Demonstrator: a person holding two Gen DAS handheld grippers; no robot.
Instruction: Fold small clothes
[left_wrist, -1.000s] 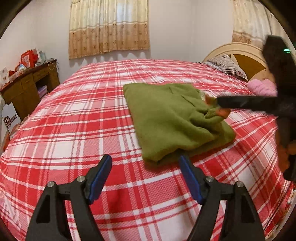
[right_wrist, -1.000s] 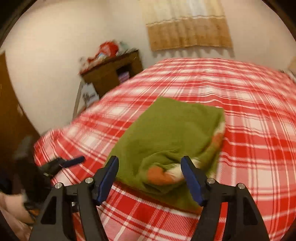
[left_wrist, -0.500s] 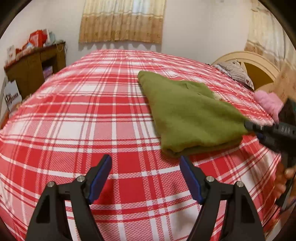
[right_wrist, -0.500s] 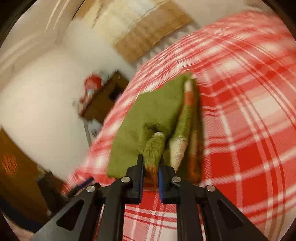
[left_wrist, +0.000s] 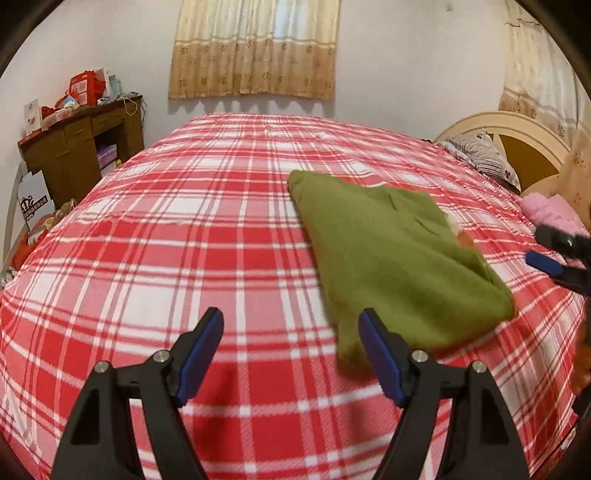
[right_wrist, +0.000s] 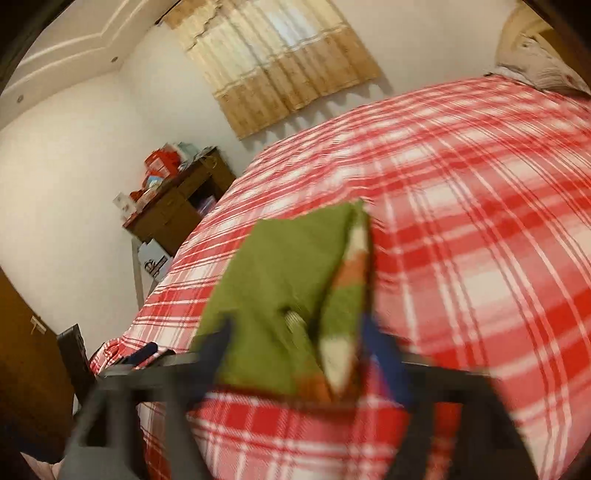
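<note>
A folded green garment (left_wrist: 391, 251) lies on the red plaid bedspread (left_wrist: 192, 236), right of centre in the left wrist view. My left gripper (left_wrist: 291, 354) is open and empty, hovering just left of the garment's near corner. My right gripper (left_wrist: 554, 254) shows at the right edge of that view, jaws apart. In the blurred right wrist view the right gripper (right_wrist: 295, 347) is open around the garment's (right_wrist: 273, 273) near end, where orange and white lining shows. The garment is not gripped.
A wooden desk (left_wrist: 81, 147) with red boxes stands at the far left. A headboard (left_wrist: 517, 136), a patterned pillow (left_wrist: 480, 155) and a pink item (left_wrist: 550, 214) are at the right. A curtain (left_wrist: 255, 48) hangs on the far wall.
My right gripper, shut on the garment's end half a second ago, has opened and let it go. The left gripper's view has swung left, the garment now sitting further right.
</note>
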